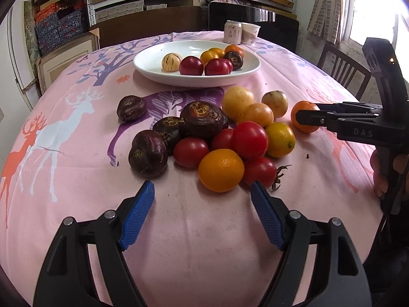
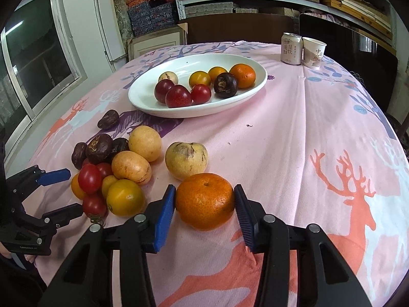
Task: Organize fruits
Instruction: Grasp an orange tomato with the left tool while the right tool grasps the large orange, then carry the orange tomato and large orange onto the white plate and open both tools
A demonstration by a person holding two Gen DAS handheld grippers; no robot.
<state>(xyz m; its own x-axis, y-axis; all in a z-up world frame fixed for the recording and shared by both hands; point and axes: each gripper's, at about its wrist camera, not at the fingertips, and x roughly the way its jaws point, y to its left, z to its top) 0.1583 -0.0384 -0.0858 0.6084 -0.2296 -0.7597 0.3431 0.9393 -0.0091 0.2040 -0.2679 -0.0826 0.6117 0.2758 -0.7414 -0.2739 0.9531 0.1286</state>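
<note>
- Because the white plate (image 2: 260,76) at the far side already holds several fruits, I judge my job is to move the loose ones over to it, one at a time.
- My right gripper (image 2: 204,200) has its blue pads on either side of an orange mandarin (image 2: 204,200), which rests on the pink tablecloth (image 2: 294,133) at the near edge; both pads look to be touching the skin, so I read it as gripping the mandarin, not yet lifted.
- I took this one since it sits apart, to the right of the pile (image 2: 115,168), with nothing to knock.
- My left gripper (image 1: 202,194) is spread wide and holds nothing; it hangs just near of the pile.
- An orange-yellow fruit (image 1: 221,170) and a red tomato (image 1: 259,171) lie just beyond its pads, at the pile's near edge.
- The plate lies well beyond the mandarin, far and a little left.
</note>
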